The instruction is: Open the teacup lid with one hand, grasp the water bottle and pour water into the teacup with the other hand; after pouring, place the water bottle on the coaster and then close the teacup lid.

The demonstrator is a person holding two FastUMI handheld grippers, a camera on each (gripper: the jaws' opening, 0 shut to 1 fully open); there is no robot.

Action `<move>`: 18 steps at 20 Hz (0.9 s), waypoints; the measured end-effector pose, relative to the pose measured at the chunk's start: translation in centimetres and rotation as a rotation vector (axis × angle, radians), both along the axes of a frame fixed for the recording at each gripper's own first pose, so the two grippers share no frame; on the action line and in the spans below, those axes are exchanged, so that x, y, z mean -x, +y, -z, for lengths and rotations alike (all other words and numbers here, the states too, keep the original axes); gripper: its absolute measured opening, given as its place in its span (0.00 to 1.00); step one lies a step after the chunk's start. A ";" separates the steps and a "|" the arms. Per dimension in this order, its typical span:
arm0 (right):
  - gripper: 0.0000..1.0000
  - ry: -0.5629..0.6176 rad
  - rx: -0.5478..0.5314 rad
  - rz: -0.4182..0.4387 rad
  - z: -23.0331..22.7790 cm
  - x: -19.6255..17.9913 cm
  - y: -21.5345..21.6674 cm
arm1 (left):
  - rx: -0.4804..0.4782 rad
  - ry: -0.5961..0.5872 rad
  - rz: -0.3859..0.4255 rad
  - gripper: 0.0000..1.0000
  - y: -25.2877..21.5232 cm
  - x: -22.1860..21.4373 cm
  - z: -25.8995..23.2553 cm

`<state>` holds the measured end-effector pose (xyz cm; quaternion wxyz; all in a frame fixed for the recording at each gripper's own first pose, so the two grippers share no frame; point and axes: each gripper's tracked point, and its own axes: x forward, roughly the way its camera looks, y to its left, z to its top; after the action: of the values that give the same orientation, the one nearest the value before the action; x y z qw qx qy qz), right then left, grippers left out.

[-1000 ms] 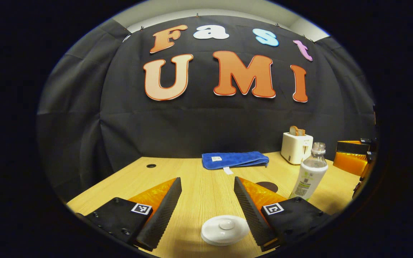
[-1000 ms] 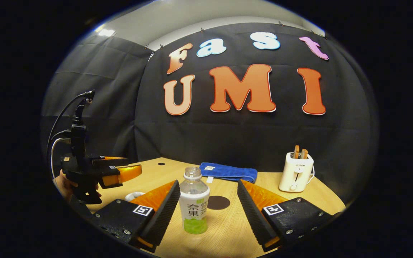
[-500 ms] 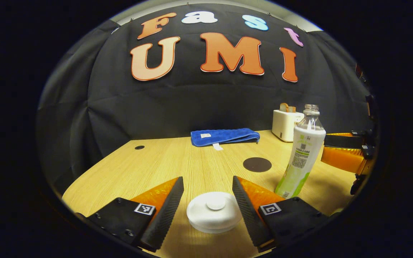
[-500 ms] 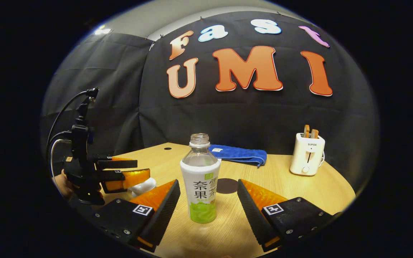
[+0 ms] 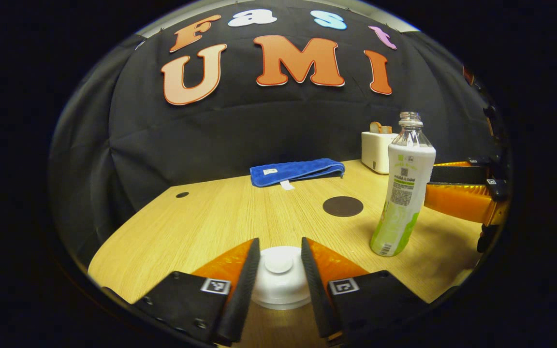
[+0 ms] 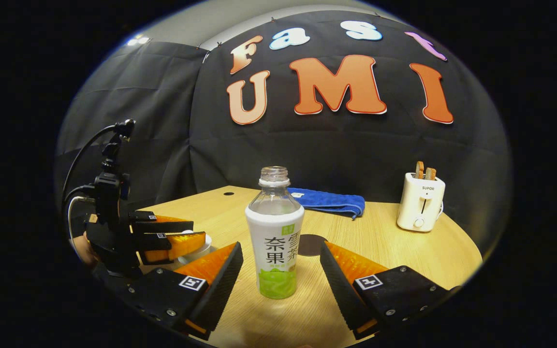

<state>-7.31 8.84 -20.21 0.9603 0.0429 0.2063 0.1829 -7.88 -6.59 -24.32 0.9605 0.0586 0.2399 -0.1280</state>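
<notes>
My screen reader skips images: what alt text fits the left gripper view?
The left claw has its fingers close on either side of a white teacup lid on a wooden table. To the right stand an uncapped water bottle and a dark coaster.

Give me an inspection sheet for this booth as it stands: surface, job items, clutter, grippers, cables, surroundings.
Surface: wooden table, light grain, small dark hole near the far left edge.
Job's things: teacup lid white, lying between the left gripper's fingers; water bottle upright, uncapped; coaster dark, round, bare.
Clutter: blue towel folded at the back; white toaster with toast in its slots.
Grippers: left gripper fingers close either side of the lid, contact not certain; right gripper open, bottle between its fingers, untouched.
Cables: black cable looping off the left gripper's top.
Surroundings: black cloth wall.
</notes>
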 end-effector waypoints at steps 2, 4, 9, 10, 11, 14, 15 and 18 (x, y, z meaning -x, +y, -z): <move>0.96 0.005 0.007 -0.010 0.4 0.1 0.4 | 0.001 -0.002 -0.003 0.46 0.0 -0.1 -0.2; 0.96 0.009 0.015 -0.017 0.6 0.3 0.6 | 0.008 -0.009 -0.031 0.46 0.1 -0.4 -0.2; 0.96 0.015 0.029 -0.028 1.2 0.0 1.2 | 0.016 -0.019 -0.015 0.33 0.0 -0.1 -0.7; 0.96 0.016 0.032 -0.028 1.3 -0.2 1.2 | 0.016 -0.034 -0.017 0.31 0.2 -0.2 -1.0; 0.96 0.017 0.036 -0.027 1.5 -0.2 1.3 | 0.014 -0.050 -0.023 0.33 0.4 -0.4 -1.4; 0.96 0.028 0.041 -0.025 1.8 -0.7 1.7 | 0.009 -0.087 -0.044 0.32 1.2 -0.8 -2.4; 0.96 0.035 0.039 -0.027 2.0 -0.8 2.0 | 0.017 -0.098 -0.051 0.32 1.4 -0.9 -2.8; 0.96 0.051 0.038 -0.030 2.5 -1.2 2.6 | 0.019 -0.110 -0.087 0.32 2.8 -1.1 -3.2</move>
<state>-6.16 11.41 -22.67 0.9525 0.0263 0.2350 0.1921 -6.78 -3.83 -21.10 0.9774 0.0461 0.1880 -0.0851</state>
